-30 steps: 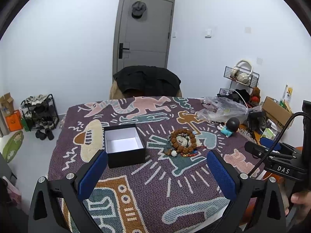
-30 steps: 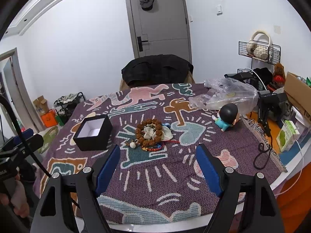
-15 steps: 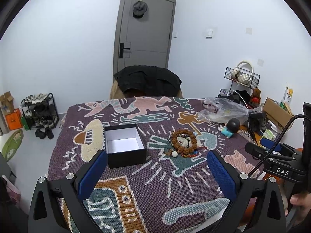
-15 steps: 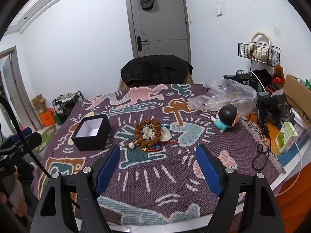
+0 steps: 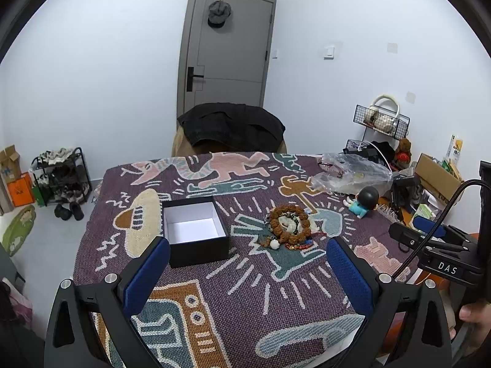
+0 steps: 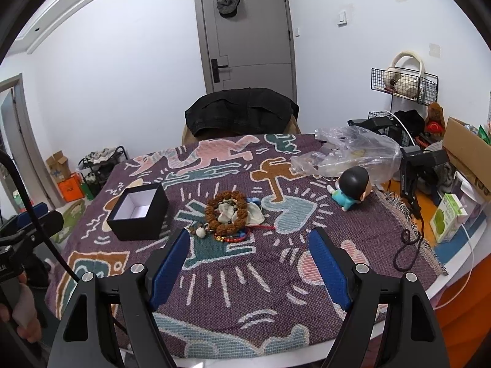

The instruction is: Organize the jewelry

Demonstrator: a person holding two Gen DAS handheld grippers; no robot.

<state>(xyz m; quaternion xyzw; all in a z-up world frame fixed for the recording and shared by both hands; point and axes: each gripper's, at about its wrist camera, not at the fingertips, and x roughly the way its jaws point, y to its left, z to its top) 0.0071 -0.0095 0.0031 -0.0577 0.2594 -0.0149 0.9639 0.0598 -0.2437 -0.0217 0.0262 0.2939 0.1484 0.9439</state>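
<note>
- Nearest, the left gripper (image 5: 247, 271) hangs above the near edge of the patterned blanket (image 5: 276, 300), its blue-padded fingers (image 5: 144, 274) spread wide with nothing between them.
- Likewise the right gripper (image 6: 250, 263) hovers over the blanket's near side, jaws wide apart and holding nothing.
- Just beyond the left gripper sits the black box (image 5: 195, 230), open-topped, upright, its white inside bare.
- Right of the box, apart from it, lies the jewelry pile (image 5: 288, 227): a ring of large brown beads (image 6: 227, 213) resting on a pale cloth pouch (image 6: 253, 213), with a strand of red beads (image 6: 236, 239) and a white bead (image 6: 201, 232) at its near edge.
- Farther right, a doll (image 6: 351, 187) with a black head and teal body lies on the blanket, next to a crumpled clear plastic bag (image 6: 346, 150).
- Behind the table, a dark jacket (image 5: 230, 124) drapes over a chair in front of the gray door (image 5: 227, 49).
</note>
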